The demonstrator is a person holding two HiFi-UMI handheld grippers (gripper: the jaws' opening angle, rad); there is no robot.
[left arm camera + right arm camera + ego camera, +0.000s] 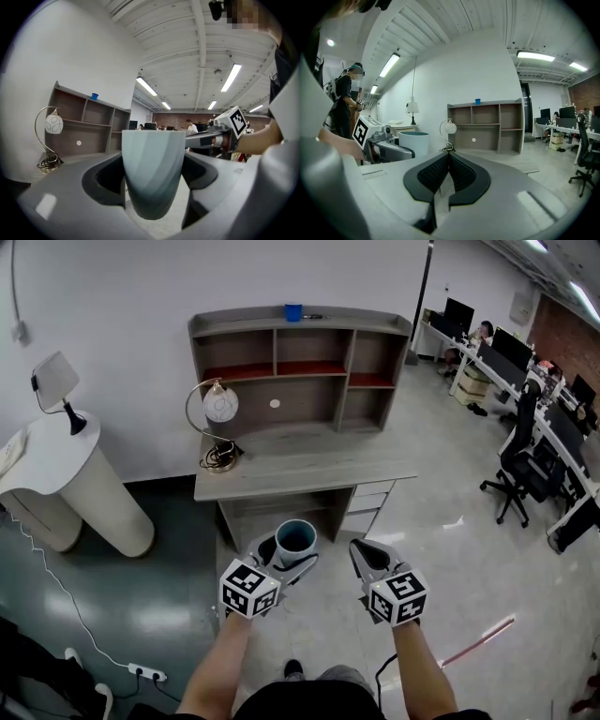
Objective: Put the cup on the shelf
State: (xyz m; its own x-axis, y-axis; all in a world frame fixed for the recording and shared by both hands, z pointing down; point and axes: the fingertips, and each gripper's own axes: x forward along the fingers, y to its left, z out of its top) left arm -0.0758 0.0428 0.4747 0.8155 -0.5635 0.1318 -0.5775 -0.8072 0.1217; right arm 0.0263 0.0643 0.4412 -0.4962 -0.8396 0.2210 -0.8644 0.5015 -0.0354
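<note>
A pale blue-grey cup (295,540) stands upright between the jaws of my left gripper (289,563), which is shut on it; up close the cup (152,171) fills the gap of the left gripper (153,180). My right gripper (367,559) is shut with nothing in it, its jaws pressed together at the right gripper (448,161). The grey shelf (302,367) sits on a desk (300,470) ahead against the white wall. Both grippers hang over the floor in front of the desk. From the right gripper view the cup (414,142) and shelf (486,124) show too.
A globe lamp (217,423) stands at the desk's left end. A small blue cup (293,312) sits on top of the shelf. A white rounded table (70,479) with a lamp is at left. Office chairs and desks (530,456) lie to the right.
</note>
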